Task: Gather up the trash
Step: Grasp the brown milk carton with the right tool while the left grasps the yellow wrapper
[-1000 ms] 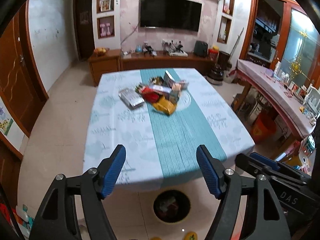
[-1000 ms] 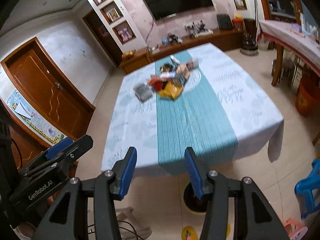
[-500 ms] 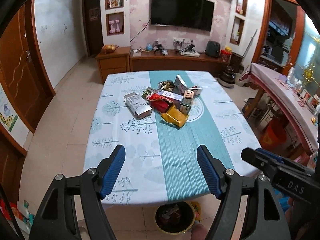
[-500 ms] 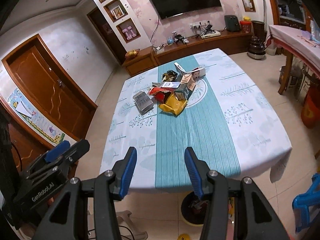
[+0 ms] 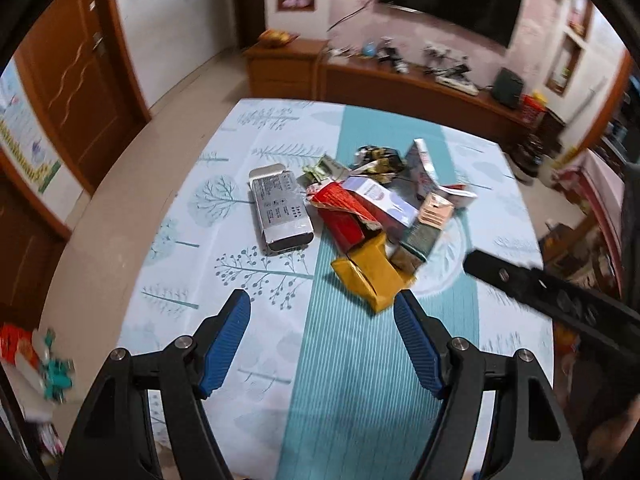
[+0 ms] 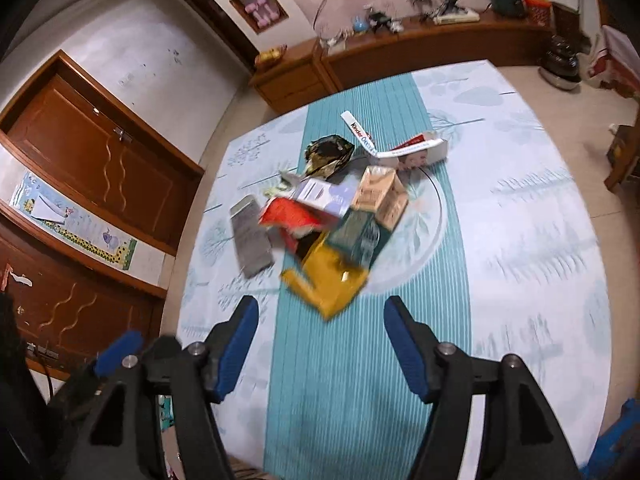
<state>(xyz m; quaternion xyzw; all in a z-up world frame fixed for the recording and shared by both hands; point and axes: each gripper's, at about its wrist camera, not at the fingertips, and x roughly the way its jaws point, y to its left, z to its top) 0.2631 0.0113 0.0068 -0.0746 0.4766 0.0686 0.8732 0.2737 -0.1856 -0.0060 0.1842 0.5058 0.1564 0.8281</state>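
Both tongs now closer over table (image 5: 180, 272); trash pile (image 5: 372, 216) bigger, just ahead. Left gripper (image 5: 322, 310) spread, empty; right gripper (image 6: 320, 316) jaws opening, empty. Crumpled yellow wrapper (image 6: 328, 284) nearest; flat silver carton (image 5: 280, 208) left.

The word "Kinder" can be read in red letters on a long white wrapper (image 6: 359, 133) lying at the far side of the pile of packaging, seen in the right wrist view. More letters follow on the same wrapper but are too blurred to be made out. Rows of small print are seen on the silver box (image 5: 280, 209) in the left wrist view, too small to be read.
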